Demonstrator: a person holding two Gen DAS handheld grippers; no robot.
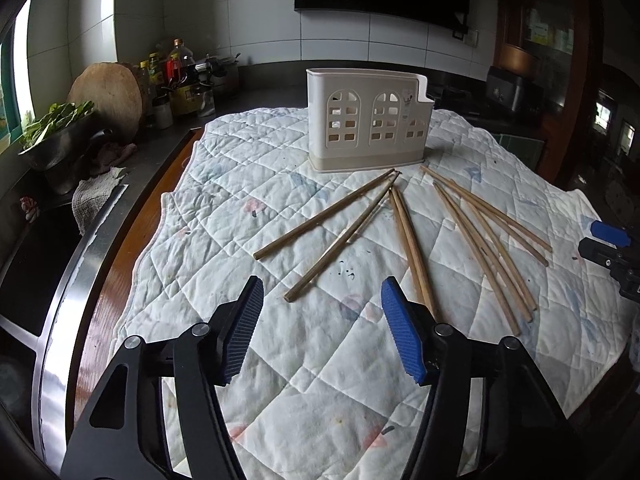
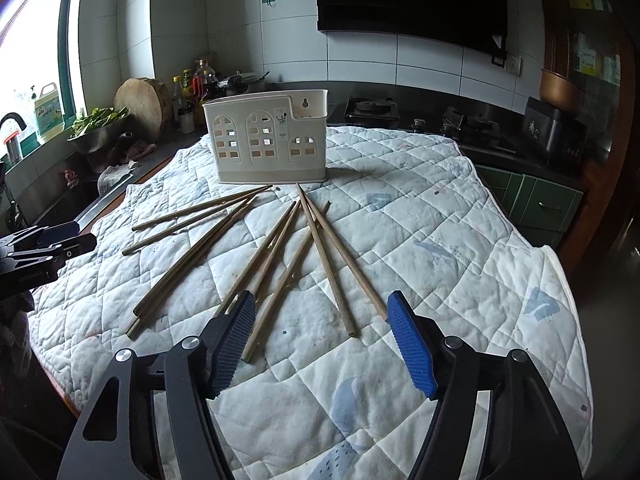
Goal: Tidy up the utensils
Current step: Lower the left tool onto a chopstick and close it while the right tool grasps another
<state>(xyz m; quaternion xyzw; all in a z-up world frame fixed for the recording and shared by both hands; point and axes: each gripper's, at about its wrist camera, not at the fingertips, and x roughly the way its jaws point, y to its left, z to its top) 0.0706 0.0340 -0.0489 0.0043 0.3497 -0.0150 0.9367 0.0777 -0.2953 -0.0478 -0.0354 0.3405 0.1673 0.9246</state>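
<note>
In the left wrist view, the left hand-held gripper (image 1: 322, 300) fills the bottom of the frame with its jaws apart and nothing between the pads. The chopsticks (image 1: 404, 236) lie fanned on the quilted cloth (image 1: 248, 184) that covers the table, in the middle of the frame just above the fingertips. Their far tips converge toward the cream utensil holder (image 1: 366, 120) standing upright at upper centre, so each long axis runs roughly from the lower frame up toward the holder. The nearest stick end lies just above the gap between the pads, and a pair passes just beside the right-hand pad. The right hand-held gripper (image 1: 608, 246) shows only at the right edge. In the right wrist view, the right hand-held gripper (image 2: 322, 304) likewise stands with jaws apart and empty at the bottom. Several chopsticks (image 2: 280, 248) end between or just beside its pads, running up toward the utensil holder (image 2: 266, 140) at upper centre-left. The left hand-held gripper (image 2: 52, 246) sits at the left edge beside the leftmost sticks. Judging by this, each gripper is nearest its own side of the fan, and a grasp would have to close across a stick's width.
</note>
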